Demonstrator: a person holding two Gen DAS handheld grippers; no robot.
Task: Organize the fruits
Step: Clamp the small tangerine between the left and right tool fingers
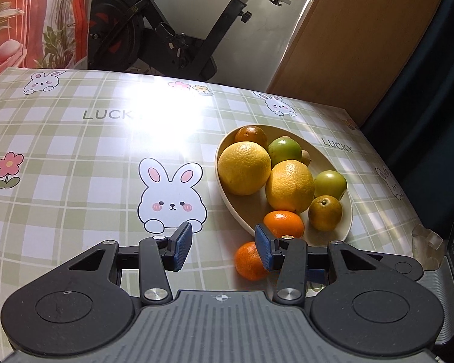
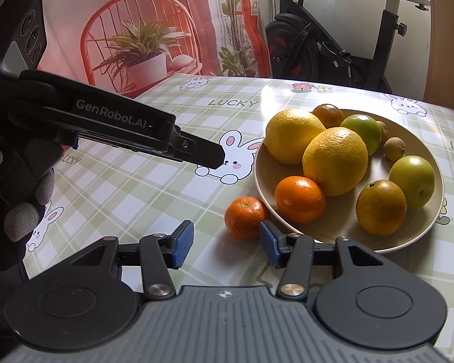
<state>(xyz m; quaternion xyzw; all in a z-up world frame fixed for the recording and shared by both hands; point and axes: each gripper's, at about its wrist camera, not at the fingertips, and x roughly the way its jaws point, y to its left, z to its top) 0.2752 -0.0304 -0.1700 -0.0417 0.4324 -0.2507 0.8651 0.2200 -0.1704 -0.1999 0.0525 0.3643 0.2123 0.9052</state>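
Right tool (image 2: 224, 243) wide open and empty, left tool (image 1: 224, 246) likewise, loose mandarin (image 2: 245, 217) touching plate (image 2: 414, 239) rim

At about five o'clock in the left wrist view, the loose mandarin (image 1: 247, 260) is partly covered by the left gripper's (image 1: 224, 249) blue pad (image 1: 264, 251). A small brown fruit (image 1: 306, 157) at one o'clock hides behind the bowl's (image 1: 227, 202) bigger fruit. Glare blanks part of the tablecloth (image 1: 75, 157) lettering. The exercise bike (image 2: 333, 45) is cut off at twelve o'clock.
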